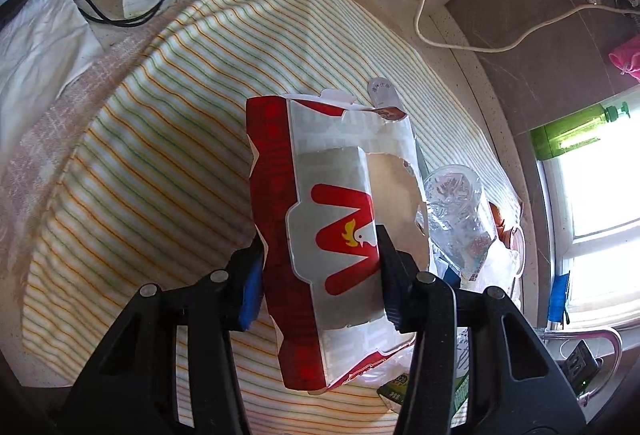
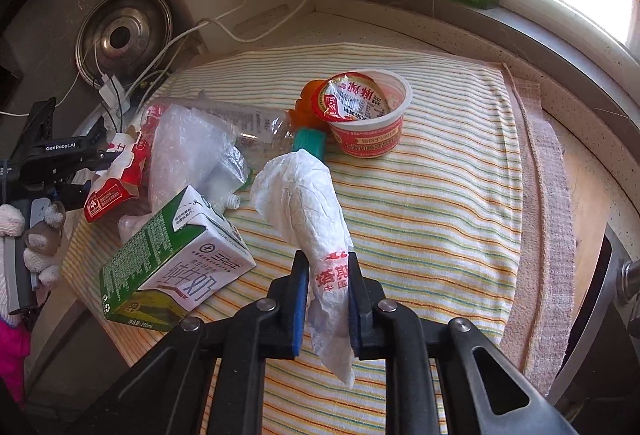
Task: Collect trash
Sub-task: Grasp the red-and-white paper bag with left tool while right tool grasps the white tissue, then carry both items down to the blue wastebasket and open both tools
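Here, the left gripper (image 1: 320, 275) clamps a red-and-white printed cardboard box (image 1: 320, 231), lifted at frame centre over the striped cloth (image 1: 152, 139). The right gripper (image 2: 328, 299) pinches a crumpled white paper napkin (image 2: 308, 211) at lower centre; a green milk carton (image 2: 176, 259) lies left, a red-labelled paper cup (image 2: 372, 123) above.

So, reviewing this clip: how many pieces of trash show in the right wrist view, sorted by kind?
Cartons and boxes: 2, the green milk carton and the red and white box
Plastic: 3, the clear bottle, the clear bag, the noodle cup
Paper: 1, the crumpled napkin in the right gripper
Total: 6
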Demonstrator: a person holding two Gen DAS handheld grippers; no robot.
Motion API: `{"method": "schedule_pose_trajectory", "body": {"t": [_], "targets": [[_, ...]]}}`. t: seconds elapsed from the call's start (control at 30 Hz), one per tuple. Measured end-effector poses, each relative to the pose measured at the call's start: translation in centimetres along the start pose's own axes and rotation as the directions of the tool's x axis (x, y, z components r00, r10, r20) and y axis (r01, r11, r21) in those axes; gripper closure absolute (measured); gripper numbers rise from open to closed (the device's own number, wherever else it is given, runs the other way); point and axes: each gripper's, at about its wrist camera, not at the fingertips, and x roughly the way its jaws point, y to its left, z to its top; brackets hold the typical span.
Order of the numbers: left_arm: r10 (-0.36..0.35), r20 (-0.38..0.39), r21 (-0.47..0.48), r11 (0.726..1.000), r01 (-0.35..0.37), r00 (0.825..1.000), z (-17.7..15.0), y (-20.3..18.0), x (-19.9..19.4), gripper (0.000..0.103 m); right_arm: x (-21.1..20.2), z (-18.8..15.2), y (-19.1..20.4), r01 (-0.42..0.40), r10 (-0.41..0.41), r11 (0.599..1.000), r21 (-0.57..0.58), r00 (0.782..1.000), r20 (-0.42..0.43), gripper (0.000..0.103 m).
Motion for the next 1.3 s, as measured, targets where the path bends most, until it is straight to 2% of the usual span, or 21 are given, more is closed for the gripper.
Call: {"method": "schedule_pose_trajectory", "body": {"t": [0.33,0.67,0.97,1.3], "targets": [[0.025,0.09,-0.004,1.0,-0.025,0.996,-2.4,1.9,-4.8,0.054,-3.6,0.0,-0.4,-0.077,0.076,0.997,0.013,0.995,0.063,0.087],[0.049,0.104,0.02,0.998,-0.051,0.993,-7.2,3.6,-8.1,0.054,-6.3,-1.5,2.7,-0.153,0.156,0.988,-0.034,0.984,0.084,0.087],[0.038,0.069,0.069,0.997,-0.043,0.997,-11.5,6.1,-10.0,0.054,-8.3,-4.8,6.7,-0.188,0.19,0.982,-0.03,0.977,0.095,0.087],[0.025,-0.022,0.144,0.989,-0.022,0.999,-17.1,9.7,-11.5,0.054,-8.3,-11.5,11.9,-0.199,0.199,0.98,0.009,0.979,0.046,0.087]]}}
